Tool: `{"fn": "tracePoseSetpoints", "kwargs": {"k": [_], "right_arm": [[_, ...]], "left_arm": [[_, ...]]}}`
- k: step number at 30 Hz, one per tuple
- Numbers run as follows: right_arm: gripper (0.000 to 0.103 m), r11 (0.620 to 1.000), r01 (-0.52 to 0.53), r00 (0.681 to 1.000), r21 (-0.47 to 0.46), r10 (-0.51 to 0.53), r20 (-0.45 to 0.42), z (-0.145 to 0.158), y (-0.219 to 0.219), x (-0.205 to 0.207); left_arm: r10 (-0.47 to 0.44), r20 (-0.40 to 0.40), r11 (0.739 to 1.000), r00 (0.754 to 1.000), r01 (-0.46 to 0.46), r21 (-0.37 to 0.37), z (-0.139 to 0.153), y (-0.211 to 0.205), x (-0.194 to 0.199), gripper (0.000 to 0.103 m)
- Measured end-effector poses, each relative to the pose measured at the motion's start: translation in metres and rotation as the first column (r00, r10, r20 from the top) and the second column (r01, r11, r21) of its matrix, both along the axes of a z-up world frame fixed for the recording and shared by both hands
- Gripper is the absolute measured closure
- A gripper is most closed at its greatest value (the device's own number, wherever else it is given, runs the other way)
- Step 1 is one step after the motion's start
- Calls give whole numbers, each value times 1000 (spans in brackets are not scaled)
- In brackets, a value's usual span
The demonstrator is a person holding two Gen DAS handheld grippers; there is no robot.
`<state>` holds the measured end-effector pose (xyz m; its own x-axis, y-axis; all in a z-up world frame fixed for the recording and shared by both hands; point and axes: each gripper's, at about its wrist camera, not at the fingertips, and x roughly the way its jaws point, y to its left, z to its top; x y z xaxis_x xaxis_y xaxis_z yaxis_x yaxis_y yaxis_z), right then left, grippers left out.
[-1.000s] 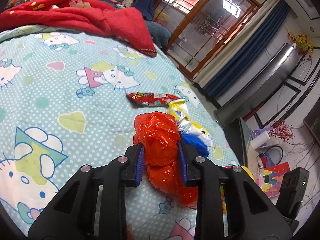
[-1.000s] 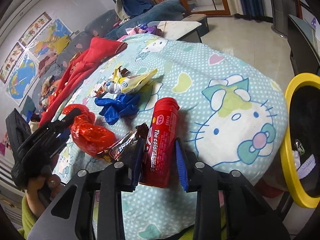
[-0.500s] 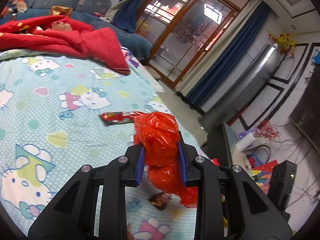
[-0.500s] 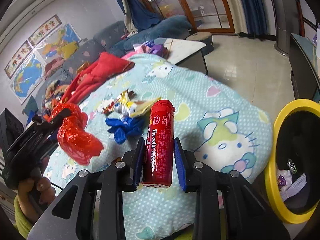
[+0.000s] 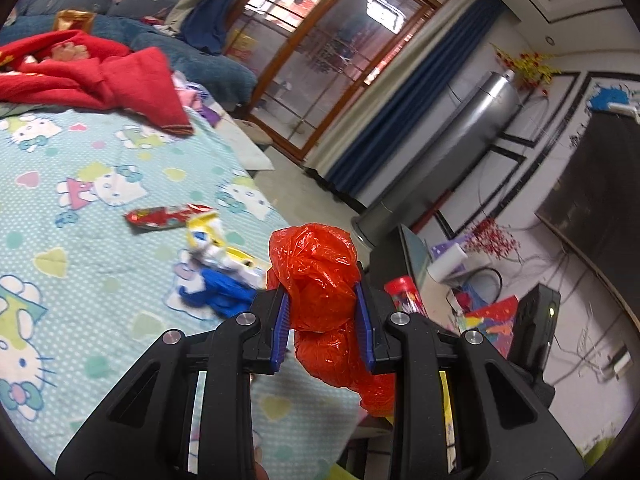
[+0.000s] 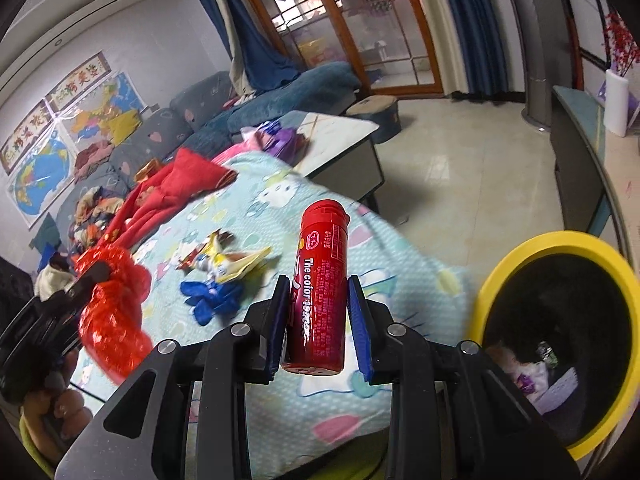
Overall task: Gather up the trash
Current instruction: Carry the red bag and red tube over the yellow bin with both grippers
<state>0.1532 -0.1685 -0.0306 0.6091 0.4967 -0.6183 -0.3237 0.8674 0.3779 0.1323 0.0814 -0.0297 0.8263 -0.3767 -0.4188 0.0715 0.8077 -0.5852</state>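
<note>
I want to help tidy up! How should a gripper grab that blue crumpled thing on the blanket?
Pinch the blue crumpled thing across its bunched middle, coming down from above. It lies low and soft on the blanket, so there is no firm edge to take from the side. The yellow wrapper lies close behind it, so keep the jaws clear of that.

one red bag (image 5: 320,280), one red tube (image 6: 320,284), one yellow-rimmed bin (image 6: 500,276)

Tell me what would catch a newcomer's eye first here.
The crumpled red plastic bag clamped in the left gripper, and the red tube held upright in the right gripper. Then the yellow-rimmed bin at the right, beside the cartoon-cat blanket.
</note>
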Motion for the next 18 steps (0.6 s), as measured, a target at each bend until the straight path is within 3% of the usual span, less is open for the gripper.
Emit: {"fn": "tracePoseSetpoints", "kwargs": {"k": [18], "right_arm": [[75, 995, 100, 995, -17, -100, 20, -3, -62, -9]], "left_arm": [[-198, -13, 974, 980, 198, 113, -11, -82, 6, 82]]}}
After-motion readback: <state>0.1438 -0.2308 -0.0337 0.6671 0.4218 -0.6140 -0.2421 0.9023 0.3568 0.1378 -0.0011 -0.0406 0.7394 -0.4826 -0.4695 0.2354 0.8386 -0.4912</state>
